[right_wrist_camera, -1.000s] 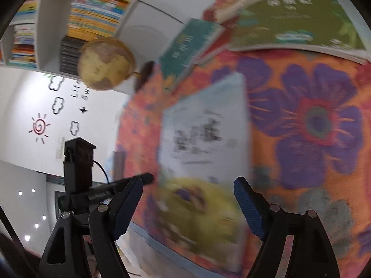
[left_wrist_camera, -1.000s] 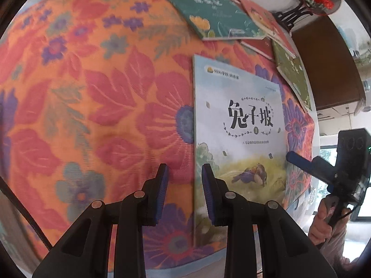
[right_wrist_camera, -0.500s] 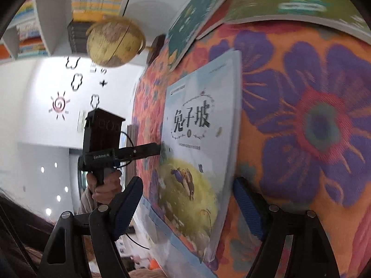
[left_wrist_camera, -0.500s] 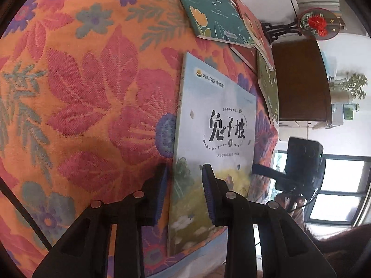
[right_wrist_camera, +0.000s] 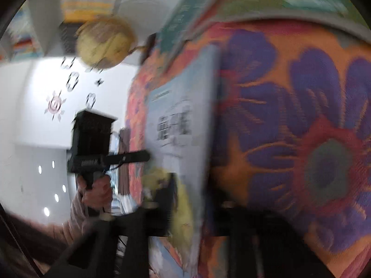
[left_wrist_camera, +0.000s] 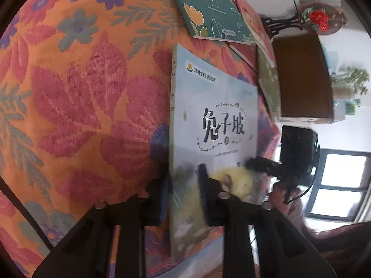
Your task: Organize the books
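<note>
Orange floral cloth [left_wrist_camera: 81, 106] bears a pale-blue, black-titled book [left_wrist_camera: 215, 120].

Motion blur is smearing the whole right wrist view: the title on the pale blue book [right_wrist_camera: 178, 125] is not readable, and the right gripper [right_wrist_camera: 192, 208] at the bottom is dissolving into dark streaks. In the left wrist view, the green book [left_wrist_camera: 208, 9] is being cut off by the top edge. It is partly covering the red book [left_wrist_camera: 252, 20], whose cover print is too small to read.
</note>
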Demonstrator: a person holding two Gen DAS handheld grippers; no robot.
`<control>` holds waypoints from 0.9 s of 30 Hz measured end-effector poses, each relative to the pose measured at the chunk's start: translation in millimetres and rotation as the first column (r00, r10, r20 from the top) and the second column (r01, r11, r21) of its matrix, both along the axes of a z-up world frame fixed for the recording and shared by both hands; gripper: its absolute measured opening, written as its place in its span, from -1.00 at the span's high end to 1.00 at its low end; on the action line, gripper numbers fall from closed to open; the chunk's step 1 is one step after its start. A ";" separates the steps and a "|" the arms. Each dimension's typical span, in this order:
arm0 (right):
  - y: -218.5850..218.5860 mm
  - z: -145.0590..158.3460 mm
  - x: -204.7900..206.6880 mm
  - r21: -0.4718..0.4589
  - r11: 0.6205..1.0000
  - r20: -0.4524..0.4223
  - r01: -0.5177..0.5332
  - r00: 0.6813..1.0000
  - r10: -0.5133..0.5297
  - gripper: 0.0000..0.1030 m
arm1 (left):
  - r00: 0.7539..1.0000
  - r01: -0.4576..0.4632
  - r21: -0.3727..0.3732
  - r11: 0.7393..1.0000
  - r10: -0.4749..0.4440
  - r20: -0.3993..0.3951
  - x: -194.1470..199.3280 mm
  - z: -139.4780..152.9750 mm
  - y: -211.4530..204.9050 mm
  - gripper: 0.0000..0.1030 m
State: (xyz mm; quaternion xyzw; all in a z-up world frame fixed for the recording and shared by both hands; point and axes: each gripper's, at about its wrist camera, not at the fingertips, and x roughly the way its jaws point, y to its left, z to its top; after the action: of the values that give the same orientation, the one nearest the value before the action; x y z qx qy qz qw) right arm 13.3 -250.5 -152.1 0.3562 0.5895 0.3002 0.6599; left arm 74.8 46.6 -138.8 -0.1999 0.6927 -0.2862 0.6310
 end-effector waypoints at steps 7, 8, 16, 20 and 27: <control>2.6 9.2 -4.2 -0.064 0.998 0.002 0.021 1.000 -0.021 0.84 | 0.992 0.023 0.117 0.993 -0.037 0.122 -8.8 17.5 -15.9 0.70; 2.8 10.7 -5.3 -0.069 0.997 0.003 0.023 1.000 -0.023 0.84 | 0.989 0.035 0.131 0.991 -0.053 0.138 -10.3 18.8 -18.5 0.70; 16.3 24.4 -6.7 -0.118 0.993 0.027 0.006 1.000 -0.002 0.84 | 0.972 0.047 0.268 0.962 -0.106 0.210 -13.8 33.2 -34.3 0.67; 22.3 31.4 -7.0 -0.134 0.991 0.046 -0.003 0.999 0.010 0.84 | 0.970 0.044 0.283 0.958 -0.109 0.218 -15.6 35.0 -32.1 0.63; 35.5 37.8 -5.1 -0.176 0.984 0.069 -0.024 0.997 0.037 0.84 | 0.963 0.023 0.282 0.959 -0.097 0.252 -26.2 46.4 -34.0 0.53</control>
State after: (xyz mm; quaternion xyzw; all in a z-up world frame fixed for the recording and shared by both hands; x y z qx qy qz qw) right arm 8.2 -215.1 -114.3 0.2769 0.5949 0.2701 0.7046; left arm 48.5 12.6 -92.3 -0.0489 0.6418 -0.2297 0.7300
